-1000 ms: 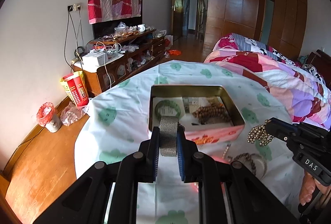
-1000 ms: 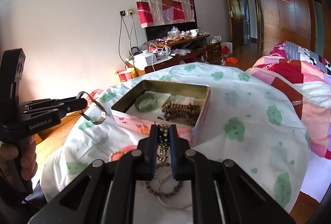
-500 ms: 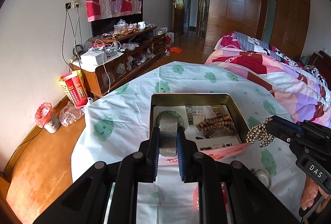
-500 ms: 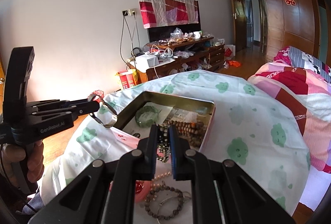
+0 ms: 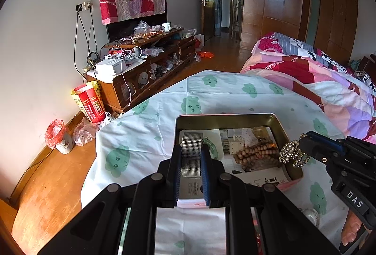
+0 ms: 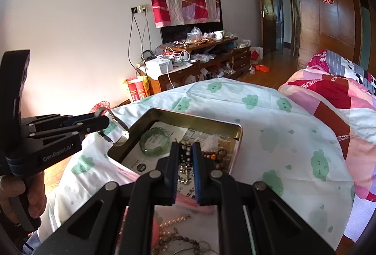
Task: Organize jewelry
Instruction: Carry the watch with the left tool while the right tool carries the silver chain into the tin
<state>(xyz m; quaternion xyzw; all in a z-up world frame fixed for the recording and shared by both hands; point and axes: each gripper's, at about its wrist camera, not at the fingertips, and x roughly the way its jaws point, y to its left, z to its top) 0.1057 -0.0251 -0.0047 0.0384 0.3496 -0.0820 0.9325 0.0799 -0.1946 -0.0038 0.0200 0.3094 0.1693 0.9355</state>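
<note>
An open metal tin (image 5: pixel 279 119) (image 6: pixel 204 118) sits on the covered table. It holds a green bangle (image 6: pixel 155 141) (image 5: pixel 212 149) and brown wooden beads (image 5: pixel 255 153) (image 6: pixel 212 157). My left gripper (image 5: pixel 191 156) is shut on a silver mesh bracelet (image 5: pixel 191 153) and holds it over the tin's near left part; the bracelet also shows in the right wrist view (image 6: pixel 115 130). My right gripper (image 6: pixel 186 161) is shut on a gold bead chain (image 6: pixel 185 165) (image 5: pixel 291 153) over the tin's right side.
More loose bracelets and bead strings (image 6: pixel 178 238) lie on the white cloth with green prints (image 5: pixel 145 137) in front of the tin. A bed with a pink quilt (image 5: pixel 317 81) stands at the right. A cluttered wooden cabinet (image 5: pixel 145 66) lines the far wall.
Both grippers have moved forward with their jewelry, from in front of the tin to over its opening.
</note>
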